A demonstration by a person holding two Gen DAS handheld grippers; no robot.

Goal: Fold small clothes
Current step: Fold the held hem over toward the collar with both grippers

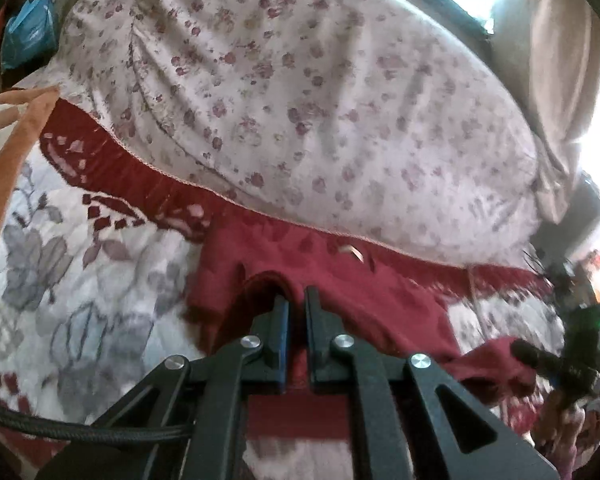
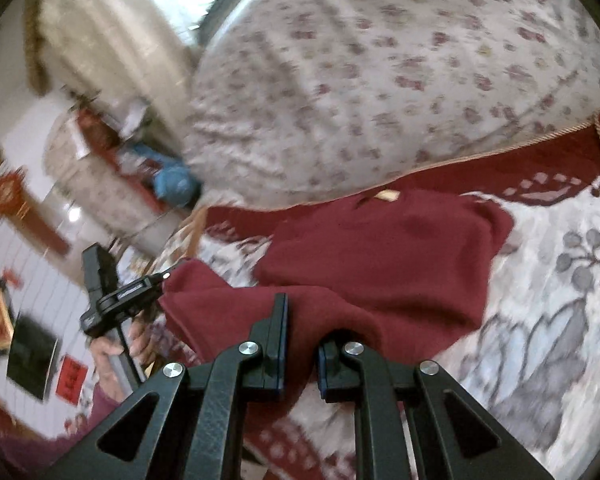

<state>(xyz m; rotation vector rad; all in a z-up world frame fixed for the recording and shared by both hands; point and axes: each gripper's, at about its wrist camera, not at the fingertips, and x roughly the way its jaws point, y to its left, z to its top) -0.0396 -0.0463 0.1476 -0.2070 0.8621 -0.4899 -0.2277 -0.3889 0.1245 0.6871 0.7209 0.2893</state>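
1 red garment on bedspread | L gripper nearly closed, cloth pinched | R gripper clamped on garment fold | 1 floral pillow far

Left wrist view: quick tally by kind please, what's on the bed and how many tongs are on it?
Dark red garment: 1
Floral pillow: 1
Patterned bedspread: 1
Tongs: 2, left tongs and right tongs, both gripping the garment
Total: 5
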